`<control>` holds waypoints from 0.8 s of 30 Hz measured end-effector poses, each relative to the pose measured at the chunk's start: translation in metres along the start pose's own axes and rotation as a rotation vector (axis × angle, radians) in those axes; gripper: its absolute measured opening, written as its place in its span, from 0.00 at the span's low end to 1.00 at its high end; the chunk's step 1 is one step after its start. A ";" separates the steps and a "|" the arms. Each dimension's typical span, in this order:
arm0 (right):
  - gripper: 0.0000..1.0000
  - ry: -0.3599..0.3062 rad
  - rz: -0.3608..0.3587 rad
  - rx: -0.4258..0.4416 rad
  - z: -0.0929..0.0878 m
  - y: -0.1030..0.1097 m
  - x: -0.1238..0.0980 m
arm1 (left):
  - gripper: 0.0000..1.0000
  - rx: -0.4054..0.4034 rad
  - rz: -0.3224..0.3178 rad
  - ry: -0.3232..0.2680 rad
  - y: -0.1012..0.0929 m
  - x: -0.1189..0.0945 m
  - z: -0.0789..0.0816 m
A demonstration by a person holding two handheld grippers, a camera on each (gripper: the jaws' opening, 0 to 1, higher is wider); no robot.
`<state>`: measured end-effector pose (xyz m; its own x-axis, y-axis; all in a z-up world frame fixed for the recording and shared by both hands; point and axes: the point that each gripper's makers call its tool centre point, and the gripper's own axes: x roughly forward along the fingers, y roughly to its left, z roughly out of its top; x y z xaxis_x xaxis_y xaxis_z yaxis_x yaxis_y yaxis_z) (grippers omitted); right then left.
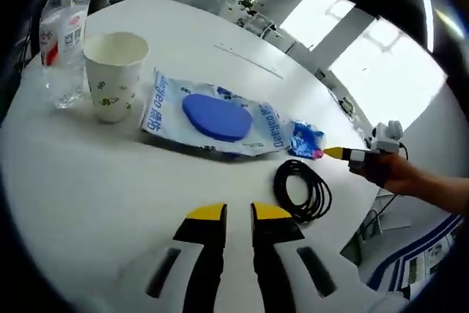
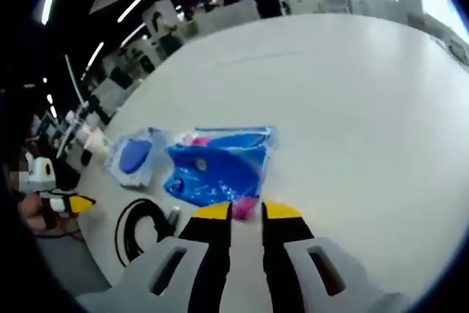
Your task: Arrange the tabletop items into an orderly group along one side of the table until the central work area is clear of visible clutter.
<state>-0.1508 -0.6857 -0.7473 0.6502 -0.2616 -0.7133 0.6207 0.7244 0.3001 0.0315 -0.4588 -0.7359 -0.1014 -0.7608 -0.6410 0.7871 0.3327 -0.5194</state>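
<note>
We find the small blue packet (image 2: pixel 216 170) pinched by its near edge in the right gripper (image 2: pixel 247 212), beside the larger blue pouch (image 1: pixel 212 113) and coiled black cable (image 1: pixel 302 190). The left gripper (image 1: pixel 238 213) hovers empty, jaws slightly parted. We judge the thin film could slip from so shallow a hold.

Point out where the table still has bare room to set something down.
Bare table lies between the left claw and the paper cup, and beyond the wipes pack. Crowded: the strip from water bottle to black cable.
</note>
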 end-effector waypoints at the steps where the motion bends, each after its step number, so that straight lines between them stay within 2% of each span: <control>1: 0.15 -0.003 0.002 -0.004 -0.001 0.003 -0.002 | 0.11 0.003 0.002 -0.004 0.002 -0.002 0.001; 6: 0.18 -0.032 0.019 -0.040 0.001 0.020 -0.011 | 0.12 0.006 0.024 -0.049 0.017 -0.019 0.011; 9: 0.20 -0.041 0.038 -0.074 -0.002 0.035 -0.016 | 0.13 0.036 0.050 -0.075 0.028 -0.031 0.016; 11: 0.22 -0.038 0.045 -0.102 -0.006 0.045 -0.018 | 0.13 0.090 0.076 -0.079 0.035 -0.039 0.017; 18: 0.26 -0.030 0.087 -0.137 -0.027 0.082 -0.020 | 0.16 0.120 0.104 -0.107 0.056 -0.068 0.020; 24: 0.28 -0.022 0.101 -0.180 -0.043 0.107 -0.024 | 0.20 0.216 0.144 -0.115 0.069 -0.093 0.021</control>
<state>-0.1191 -0.5750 -0.7254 0.7159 -0.1948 -0.6705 0.4650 0.8494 0.2497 0.1081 -0.3765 -0.7007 0.0806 -0.7769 -0.6244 0.9012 0.3244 -0.2874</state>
